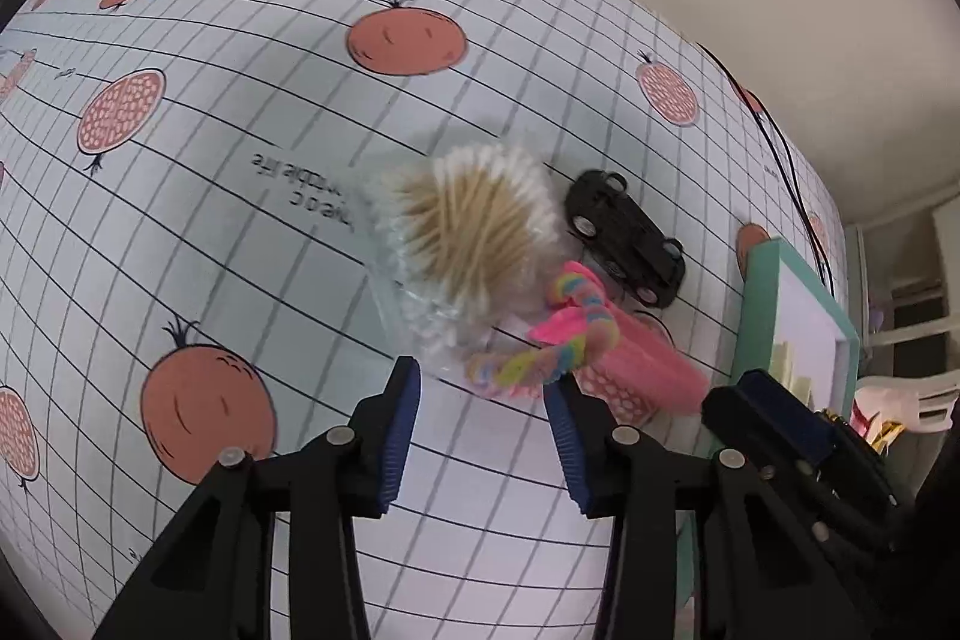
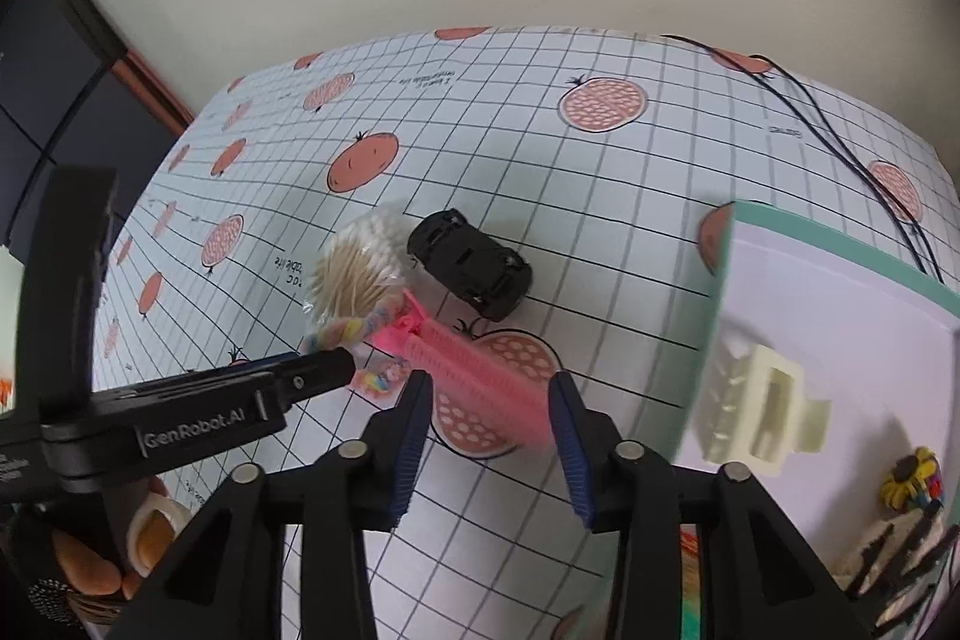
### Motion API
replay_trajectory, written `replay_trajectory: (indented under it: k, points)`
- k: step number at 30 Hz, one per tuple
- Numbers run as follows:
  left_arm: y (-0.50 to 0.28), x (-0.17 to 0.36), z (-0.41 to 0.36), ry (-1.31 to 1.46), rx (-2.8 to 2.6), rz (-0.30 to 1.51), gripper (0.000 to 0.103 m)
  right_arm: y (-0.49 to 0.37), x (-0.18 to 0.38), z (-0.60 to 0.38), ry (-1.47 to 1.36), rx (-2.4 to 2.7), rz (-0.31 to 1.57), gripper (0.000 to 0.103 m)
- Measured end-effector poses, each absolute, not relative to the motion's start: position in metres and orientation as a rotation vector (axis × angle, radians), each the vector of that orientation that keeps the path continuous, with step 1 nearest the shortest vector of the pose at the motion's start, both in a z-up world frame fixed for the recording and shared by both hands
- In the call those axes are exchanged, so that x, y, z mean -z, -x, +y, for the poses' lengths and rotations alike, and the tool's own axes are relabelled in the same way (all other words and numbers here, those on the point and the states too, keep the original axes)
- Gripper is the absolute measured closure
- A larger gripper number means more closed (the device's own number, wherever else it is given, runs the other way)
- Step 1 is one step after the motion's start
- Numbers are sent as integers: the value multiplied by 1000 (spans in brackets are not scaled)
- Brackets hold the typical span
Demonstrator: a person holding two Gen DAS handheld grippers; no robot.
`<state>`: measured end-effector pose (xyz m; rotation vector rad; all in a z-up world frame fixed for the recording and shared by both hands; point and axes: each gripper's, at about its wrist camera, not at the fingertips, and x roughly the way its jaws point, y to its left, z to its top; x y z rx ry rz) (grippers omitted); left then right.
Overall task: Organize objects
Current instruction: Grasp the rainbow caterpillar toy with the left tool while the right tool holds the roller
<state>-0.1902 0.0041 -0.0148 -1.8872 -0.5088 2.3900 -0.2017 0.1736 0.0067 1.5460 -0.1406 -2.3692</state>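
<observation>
Left wrist view: left gripper [image 1: 483, 433] released, jaws spread wide over the gridded tablecloth [image 1: 240, 232], nothing between the blue pads [image 1: 399, 436]. Just ahead of the tips, a clear bag of cotton swabs [image 1: 462, 238], touching a rainbow braided cord [image 1: 540, 361] tied to a pink zip pouch [image 1: 636, 364]. Black toy car [image 1: 627, 238] just beside the pouch on its far side, apart from the swabs by a narrow strip of cloth. Teal-rimmed box [image 1: 750, 292] near the pouch toward the right, at the cloth's right edge, with a black cable [image 1: 774, 142] running along that edge. Right gripper [image 1: 774, 412] near the pouch's right end; jaw state impossible to tell from here. Broad bare cloth to the left of the pouch and beyond it, up to the far edge against the wall. Right wrist view: right gripper [image 2: 489, 436] released, jaws wide, straddling the near end of the pink zip pouch [image 2: 480, 370] without clamping it; whether the pads touch it is unclear. Left gripper [image 2: 318, 370] entering from the left, tips at the braided cord [image 2: 354, 328] and a small pastel charm [image 2: 381, 377]. Cotton swabs [image 2: 354, 268] just past the pouch's far left corner, toy car [image 2: 471, 271] just beyond the pouch. Teal-rimmed box [image 2: 840, 244] near the pouch on the right, holding a cream hair claw [image 2: 756, 412] and a yellow sunflower piece [image 2: 912, 478]. Open cloth beyond the car, to the far edge.
</observation>
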Motion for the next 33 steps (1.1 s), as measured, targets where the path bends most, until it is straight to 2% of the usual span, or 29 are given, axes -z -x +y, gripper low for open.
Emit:
replay_trajectory:
  k: [4,17,20,22,28,33]
  points:
    - [193,20,-5,1888,-2389,-538,63,207,2,163,-1561,2356,-108,54]
    - [212,30,-11,1787,-2386,-571,63,207,25,138,-1600,2280,-22,53]
    - [213,30,-11,1782,-2391,-561,64,205,26,134,-1596,2282,12,58]
    - [213,30,-12,1782,-2405,-549,77,204,27,131,-1590,2274,22,68]
    - [210,30,-15,1762,-2427,-552,87,198,27,124,-1580,2226,24,73]
    - [209,29,-21,1757,-2456,-531,90,191,25,119,-1579,2195,63,73]
